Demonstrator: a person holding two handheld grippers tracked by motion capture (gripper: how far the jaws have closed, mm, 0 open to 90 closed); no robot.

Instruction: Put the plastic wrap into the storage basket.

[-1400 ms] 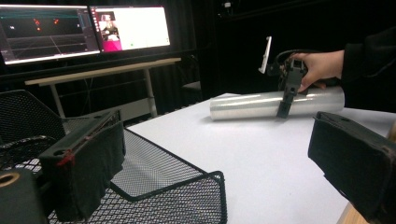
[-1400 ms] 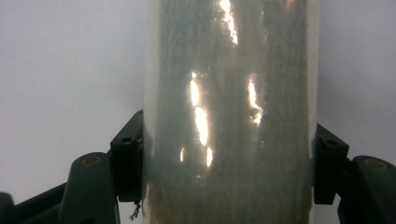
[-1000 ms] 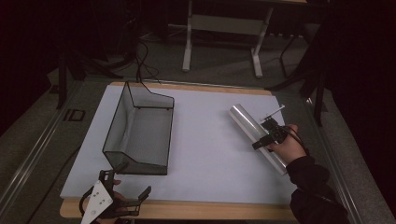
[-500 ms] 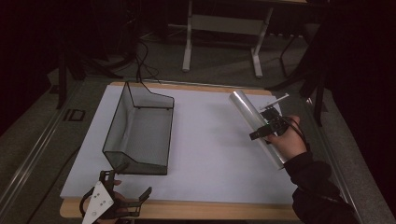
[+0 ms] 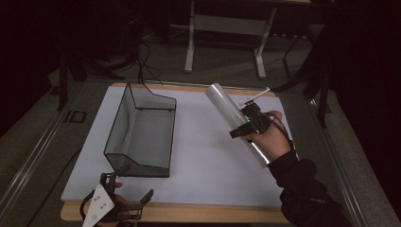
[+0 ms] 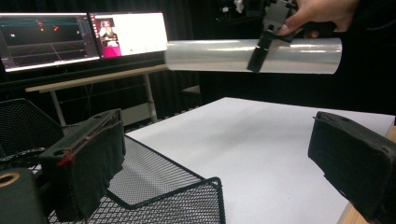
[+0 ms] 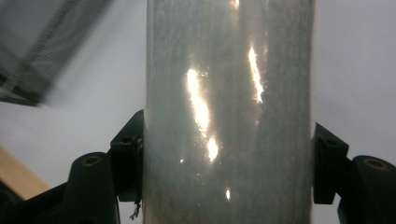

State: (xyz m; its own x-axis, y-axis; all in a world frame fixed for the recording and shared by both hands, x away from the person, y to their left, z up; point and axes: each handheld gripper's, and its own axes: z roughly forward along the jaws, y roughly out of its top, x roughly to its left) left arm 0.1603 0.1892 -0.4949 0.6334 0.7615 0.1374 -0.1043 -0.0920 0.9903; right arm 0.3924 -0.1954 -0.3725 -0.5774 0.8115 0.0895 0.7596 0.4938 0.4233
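Right of centre in the high view: right gripper (image 5: 247, 124) clamped across a shiny roll of clear film (image 5: 226, 108), jaws pressed against both sides of the tube, as seen close up in the right gripper view (image 7: 229, 140). Roll held clear of the white table mat (image 5: 203, 161), tilted, far end pointing toward the upper middle of the frame, near end hidden behind the hand (image 5: 269, 142). Gripped near its middle, probably for balance, so neither end droops during carrying. In the left gripper view, the same roll (image 6: 224, 55) stretched level across the top of the frame, well above the table. Surface glossy, silver-grey, slightly translucent, streaked with bright reflections; smooth cylinder, no loose sheet visible. Left of centre in the high view: black wire-mesh basket (image 5: 124, 142), open top, standing empty on the mat, likely the destination for the roll. Bottom left of the high view: left gripper (image 5: 124, 208) resting at the table edge just in front of the basket, padded jaws spread wide with nothing between them, seemingly waiting, perhaps ready to steady the basket.
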